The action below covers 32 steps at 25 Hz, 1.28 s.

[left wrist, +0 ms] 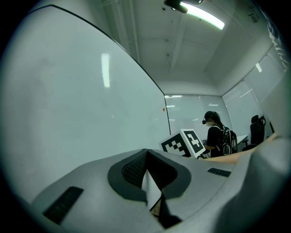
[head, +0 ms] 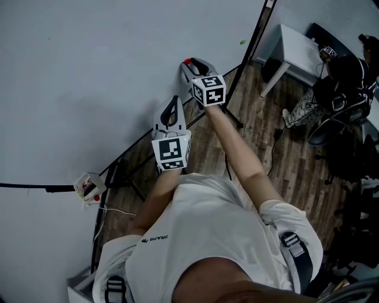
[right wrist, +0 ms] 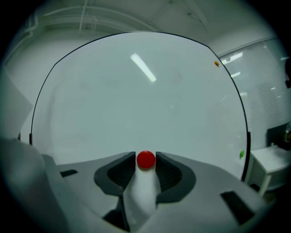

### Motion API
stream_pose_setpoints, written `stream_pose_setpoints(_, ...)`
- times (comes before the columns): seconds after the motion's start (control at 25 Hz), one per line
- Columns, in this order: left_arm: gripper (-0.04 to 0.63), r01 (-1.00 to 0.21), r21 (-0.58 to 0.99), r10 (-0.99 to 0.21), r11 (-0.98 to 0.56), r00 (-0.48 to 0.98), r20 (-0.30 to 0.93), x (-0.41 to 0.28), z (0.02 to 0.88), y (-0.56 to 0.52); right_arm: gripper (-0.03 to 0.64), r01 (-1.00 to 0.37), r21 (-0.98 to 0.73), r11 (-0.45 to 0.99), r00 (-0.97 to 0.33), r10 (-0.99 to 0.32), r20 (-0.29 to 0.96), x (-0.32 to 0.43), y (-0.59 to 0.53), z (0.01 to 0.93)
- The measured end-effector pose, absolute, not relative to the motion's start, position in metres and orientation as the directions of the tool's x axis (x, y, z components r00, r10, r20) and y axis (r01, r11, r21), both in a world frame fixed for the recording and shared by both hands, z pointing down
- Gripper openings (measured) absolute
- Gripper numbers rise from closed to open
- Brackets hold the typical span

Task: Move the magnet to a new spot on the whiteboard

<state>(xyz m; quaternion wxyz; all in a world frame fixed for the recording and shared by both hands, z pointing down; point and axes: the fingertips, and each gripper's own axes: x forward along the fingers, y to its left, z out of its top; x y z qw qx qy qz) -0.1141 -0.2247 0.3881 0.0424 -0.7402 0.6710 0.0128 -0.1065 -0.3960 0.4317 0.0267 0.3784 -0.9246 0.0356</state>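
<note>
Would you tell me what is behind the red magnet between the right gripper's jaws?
The whiteboard lies directly behind the red magnet, plain white just around it. The patch of board the magnet covers cannot be seen.

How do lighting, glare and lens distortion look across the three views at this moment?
Head view: even, flat light, no glare on the whiteboard. Left gripper view: strong fisheye bowing, a lamp streak reflected on the whiteboard, ceiling light blown out. Right gripper view: same bowing, a glare streak, red magnet sharp.
</note>
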Motion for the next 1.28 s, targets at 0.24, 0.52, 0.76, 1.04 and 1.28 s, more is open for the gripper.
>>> stream_pose_setpoints(0.24,0.002,-0.995,-0.046,-0.993,-0.091,0.094,-0.072,-0.1168,0.3914,-0.2217,0.132,-0.706,-0.051,0.706,-0.707,-0.703,0.077,-0.1067,-0.3969,0.4355)
stream_pose_setpoints(0.52,0.002,-0.995,-0.042,-0.993,-0.092,0.094,-0.069,-0.1166,0.3910,-0.2211,0.130,-0.708,-0.037,0.705,-0.706,-0.704,0.079,-0.1080,-0.3963,0.4341)
stream_pose_setpoints(0.76,0.003,-0.995,-0.039,-0.993,-0.091,0.094,-0.071,-0.1168,0.3919,-0.2207,0.129,-0.708,-0.032,0.705,-0.705,-0.704,0.082,-0.1081,-0.3962,0.4354)
stream_pose_setpoints(1.04,0.003,-0.995,-0.046,-0.993,-0.090,0.094,-0.075,-0.1171,0.3905,-0.2214,0.127,-0.712,-0.027,0.702,-0.701,-0.708,0.086,-0.1081,-0.3974,0.4358)
stream_pose_setpoints(1.28,0.002,-0.995,-0.045,-0.993,-0.090,0.093,-0.075,-0.1187,0.3908,-0.2194,0.127,-0.707,-0.014,0.707,-0.705,-0.704,0.090,-0.1105,-0.3955,0.4353)
